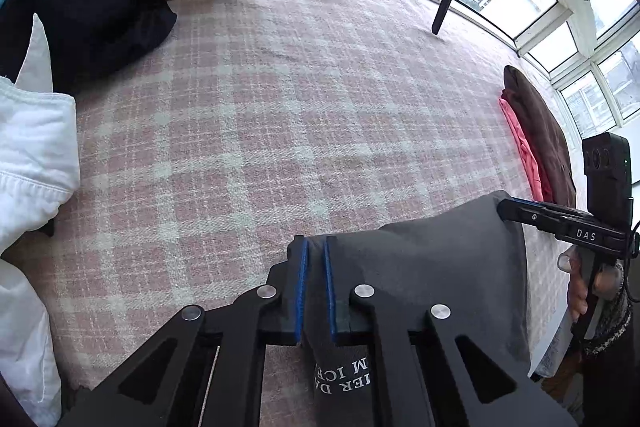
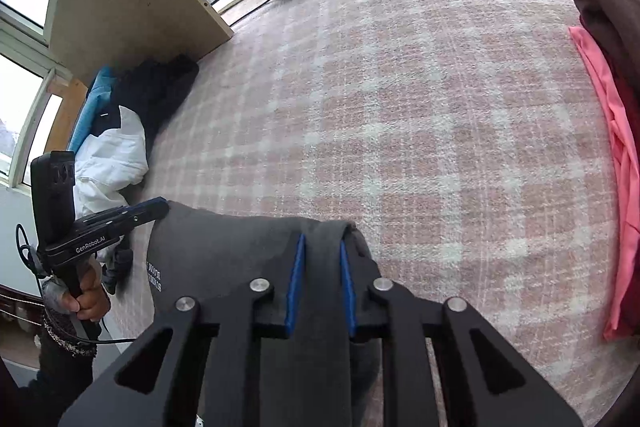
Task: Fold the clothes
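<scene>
**Operator:** Since the plaid bed cover (image 1: 280, 107) takes up nearly the whole view, I'll start there: it lies bare across the middle, with clothes only round the edges. At nine o'clock in the left wrist view sits the unfolded heap, a white garment (image 1: 32, 155) with a dark jacket (image 1: 88, 23) behind it. At three o'clock lies a flat stack, a brown piece (image 1: 540, 139) on a pink one (image 1: 524, 155).

**Observer:** And the piece you're working on?

**Operator:** That's the grey shirt (image 1: 432, 267), at six o'clock, stretched between my two hands just over the near edge of the bed. The left gripper (image 1: 314, 287) has its fingers closed on one top corner, with cloth bunched between the blue pads. The right gripper (image 2: 322, 287) is likewise clamped on the other corner, a thick fold of grey filling the gap.

**Observer:** Which step is this, then?

**Operator:** I'd judge it's the opening one: the shirt is picked up by both corners and not yet laid out. Next I'd carry it toward twelve o'clock and lower it flat on the bare plaid, keeping the top edge taut so it doesn't wrinkle.

**Observer:** Any baskets or bins?

**Operator:** None that I can see; the piles rest directly on the bed.
</scene>
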Tool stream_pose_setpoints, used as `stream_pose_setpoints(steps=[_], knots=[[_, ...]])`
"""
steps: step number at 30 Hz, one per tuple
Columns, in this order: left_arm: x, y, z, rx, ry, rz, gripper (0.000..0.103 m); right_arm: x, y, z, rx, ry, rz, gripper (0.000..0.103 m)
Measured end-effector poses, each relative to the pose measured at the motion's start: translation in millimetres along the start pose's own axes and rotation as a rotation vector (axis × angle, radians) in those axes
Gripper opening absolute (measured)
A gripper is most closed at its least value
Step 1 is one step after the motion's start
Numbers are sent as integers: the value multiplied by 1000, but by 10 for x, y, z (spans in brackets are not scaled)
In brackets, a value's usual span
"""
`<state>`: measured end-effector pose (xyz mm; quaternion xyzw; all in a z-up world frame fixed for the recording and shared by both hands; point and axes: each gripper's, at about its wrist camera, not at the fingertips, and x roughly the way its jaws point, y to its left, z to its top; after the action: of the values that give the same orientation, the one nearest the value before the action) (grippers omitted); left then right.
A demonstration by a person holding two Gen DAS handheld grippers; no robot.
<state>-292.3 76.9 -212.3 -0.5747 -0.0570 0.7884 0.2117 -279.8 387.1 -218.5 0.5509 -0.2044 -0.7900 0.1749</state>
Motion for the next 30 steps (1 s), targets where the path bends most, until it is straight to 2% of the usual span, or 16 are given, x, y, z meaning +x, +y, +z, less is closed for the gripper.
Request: stream_pose_setpoints(steps=[1, 3, 5, 8, 10, 13, 15, 16, 19, 22, 24, 26, 27, 28, 29, 30], knots=[[-10, 1, -1, 8, -11, 3, 5, -29, -5, 4, -2, -22, 15, 10], [12, 40, 22, 10, -47, 113, 0, -18, -31, -6, -19, -49, -14, 9], [124, 135, 37, -23, -10, 179, 0, 90, -80, -19, -3, -19, -57, 9], [31, 141, -2, -11, -28, 197, 0, 30, 3, -11, -32, -25, -112, 14], [-68, 106, -28, 0, -45, 200, 0, -108, 91, -2, -60, -63, -162, 25], [-224, -123, -57, 48, -83, 105, 0, -340, 240, -18, -121, -151, -163, 28], [-223, -327, -71, 108, -95, 67, 9, -371, 389, -45, -180, -175, -147, 28], [-174, -395, -80, 141, -93, 71, 11, -336, 471, -67, -213, -170, -143, 28], [154, -389, -97, 179, -37, 175, 12, -82, 604, -143, -295, -128, -163, 28], [182, -200, -113, 132, -48, 167, 13, 306, 550, -230, -310, -17, -234, 28], [118, -157, -92, 100, -31, 225, 13, 239, 603, -287, -337, -55, -265, 28], [-39, -192, -129, 96, -36, 231, 14, 112, 652, -345, -330, -60, -278, 28], [-139, -252, -174, 100, -52, 227, 17, 32, 678, -390, -324, -74, -263, 29], [-241, -318, -221, 104, -69, 224, 20, -38, 706, -443, -315, -87, -250, 34], [-312, -402, -274, 108, -81, 224, 31, -91, 735, -505, -306, -97, -241, 40], [-363, -477, -336, 103, -89, 216, 39, -135, 762, -571, -299, -107, -236, 52]])
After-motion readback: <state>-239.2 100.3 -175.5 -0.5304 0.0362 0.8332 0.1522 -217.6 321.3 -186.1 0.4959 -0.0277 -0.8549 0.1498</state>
